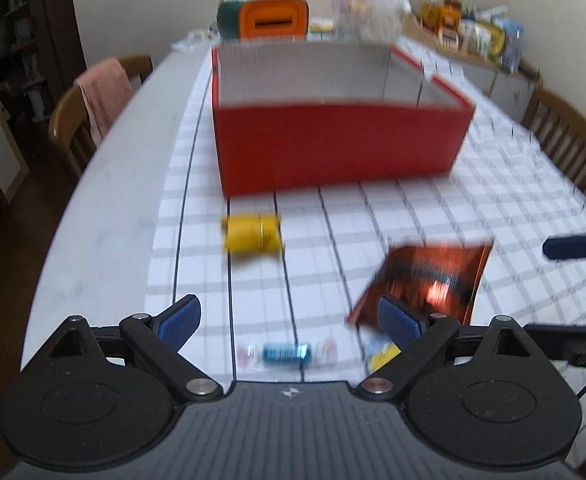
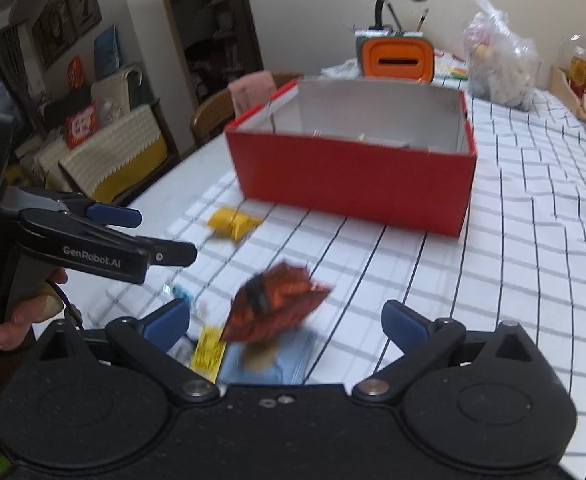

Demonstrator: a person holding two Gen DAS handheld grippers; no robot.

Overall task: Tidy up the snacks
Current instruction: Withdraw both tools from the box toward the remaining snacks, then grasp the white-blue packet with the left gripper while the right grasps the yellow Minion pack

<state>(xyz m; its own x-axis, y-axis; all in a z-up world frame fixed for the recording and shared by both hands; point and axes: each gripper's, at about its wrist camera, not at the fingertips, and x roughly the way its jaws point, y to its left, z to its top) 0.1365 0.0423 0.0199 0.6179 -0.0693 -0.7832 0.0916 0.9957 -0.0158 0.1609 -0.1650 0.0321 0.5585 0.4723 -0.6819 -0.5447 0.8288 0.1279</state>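
Two grippers stand wide open and hold nothing. Left gripper [image 1: 289,322]: jaws fully spread, pads clear of every item. Right gripper [image 2: 285,322]: same condition, nothing between the pads in contact.

Location of task items. A red box [image 1: 333,148] sits well ahead of both grippers on the checked tablecloth [image 1: 453,216]. A yellow packet [image 1: 253,234] lies ahead of the left gripper, between it and the box, slightly left of centre. A blue-wrapped candy [image 1: 287,354] lies just below and between the left fingers. A shiny red-orange packet [image 2: 279,304] lies between the right fingers, tilted, resting partly on a pale blue packet [image 2: 269,360] close to the gripper body; a yellow label [image 2: 209,348] lies just beside it on the left.

Judgement: the step in hand is the approach to a pickup, with several snacks not yet boxed. The next move calls for settling each gripper over one item, pads either side, before closing.

Limits of view: both views are motion-blurred, so no packet printing is legible. The box interior shows only slivers of contents. The pale blue packet is cut off by the right gripper body.
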